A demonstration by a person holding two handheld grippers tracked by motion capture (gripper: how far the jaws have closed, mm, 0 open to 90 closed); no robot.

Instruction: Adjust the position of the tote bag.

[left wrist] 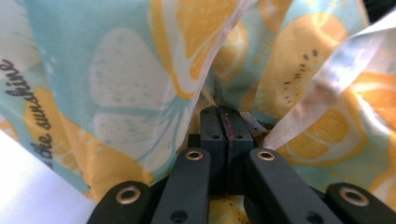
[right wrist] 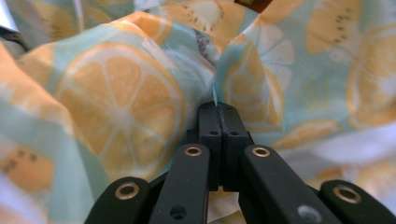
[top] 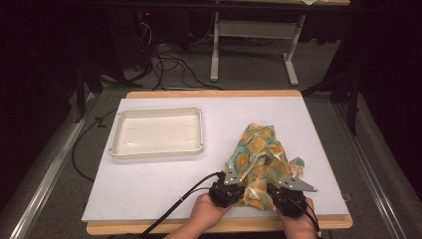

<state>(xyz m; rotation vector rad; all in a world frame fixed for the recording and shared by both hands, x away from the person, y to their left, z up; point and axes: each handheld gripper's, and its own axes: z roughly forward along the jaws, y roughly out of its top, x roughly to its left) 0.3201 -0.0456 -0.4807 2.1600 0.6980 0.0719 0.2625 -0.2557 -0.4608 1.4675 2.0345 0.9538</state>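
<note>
You have the lemon-print cloth (top: 259,159) bunched in a heap near the front right corner of the tabletop (top: 164,189), and both grippers are already on its near edge. Your left gripper (top: 234,191) has its jaws pressed together on a fold of the fabric; the left gripper view shows the cloth (left wrist: 140,84) rising straight out of the closed tips. Your right gripper (top: 278,194) is likewise clamped on a pinch of the cloth (right wrist: 116,102), just beside the other.

The heap lies directly ahead of both grippers, its bulk stretching away toward the back edge, so its long axis runs away from you rather than across. Neither hand is nearer; they share the same front hem, close together. The cream tray (top: 115,144) sits well apart, toward the left edge. I judge that spreading the cloth calls for drawing your hands apart sideways.
</note>
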